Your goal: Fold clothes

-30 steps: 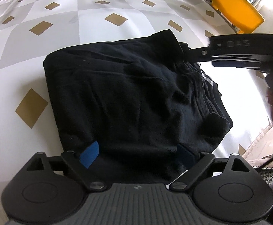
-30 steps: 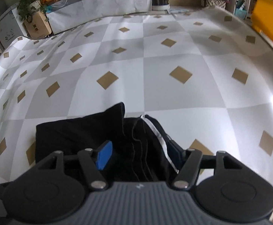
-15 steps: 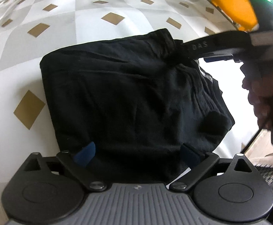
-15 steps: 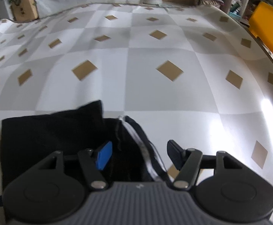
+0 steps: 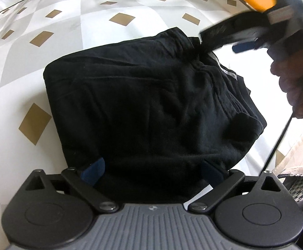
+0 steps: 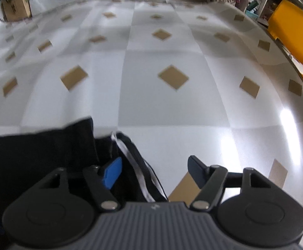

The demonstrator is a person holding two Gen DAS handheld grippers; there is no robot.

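1. The black garment (image 5: 151,104) lies folded into a thick, rough rectangle on the checked tablecloth (image 5: 89,31), filling the middle of the left wrist view. It looks soft, limp and fairly light, so it would likely sag and shed layers if lifted by a single ply.
2. Its stacked edges, one with a white stripe (image 6: 134,162), bunch at about 3 o'clock on the bundle. Gripping through all the layers at that side or at a corner seems the surest hold. The cloth looks matt, not slippery.
3. The left gripper (image 5: 151,170) has just opened wide. Its jaws stand apart astride the near edge at 6 o'clock, and the pads are not pressing the cloth.
4. The right gripper (image 6: 153,170) has also just been opening. One finger is over the striped edge, the other over bare tablecloth, clamping nothing.
5. Hard to make out: the dark fabric hides the count of layers and the kind of garment. The gripper body covers the near edge. The right wrist view is blurred.
6. A hand (image 5: 293,83) is cut off at 3 o'clock.
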